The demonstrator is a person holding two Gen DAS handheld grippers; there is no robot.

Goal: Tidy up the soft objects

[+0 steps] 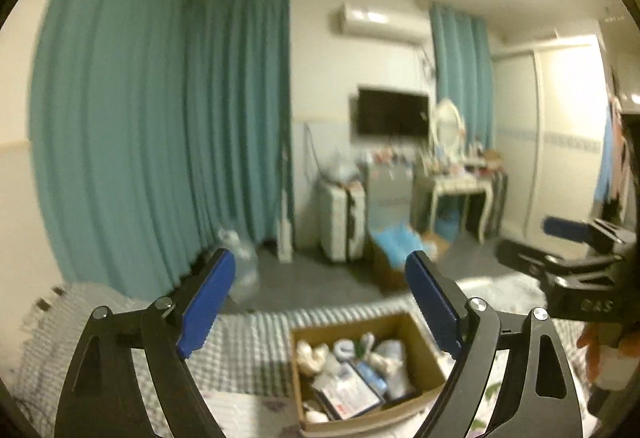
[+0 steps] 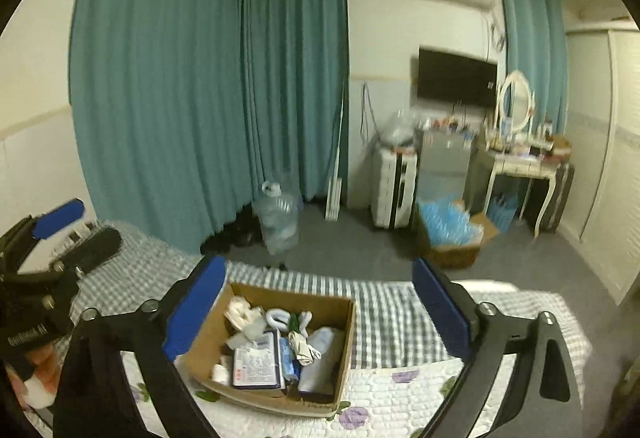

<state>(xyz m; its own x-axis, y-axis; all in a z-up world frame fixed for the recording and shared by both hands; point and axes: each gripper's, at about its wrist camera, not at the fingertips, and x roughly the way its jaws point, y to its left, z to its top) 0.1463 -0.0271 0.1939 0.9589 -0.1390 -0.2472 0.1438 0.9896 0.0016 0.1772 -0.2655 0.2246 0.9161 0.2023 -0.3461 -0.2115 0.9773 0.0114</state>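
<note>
Your left gripper (image 1: 320,302) is spread wide and empty; your right gripper (image 2: 320,310) likewise, wide with nothing between its fingers; the cardboard box (image 2: 208,338) of soft things sits on the bed (image 2: 392,322), near its foot edge.

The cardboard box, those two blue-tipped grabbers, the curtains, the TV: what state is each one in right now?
Cardboard box: open-topped, on the bed, filled with mixed items.
Left gripper: open, holding nothing, above the box.
Right gripper: open, holding nothing, above the box.
Teal curtains: drawn shut.
Wall TV: screen dark.
Water jug: upright on the floor.
Floor box of blue items: open, flaps out.
</note>
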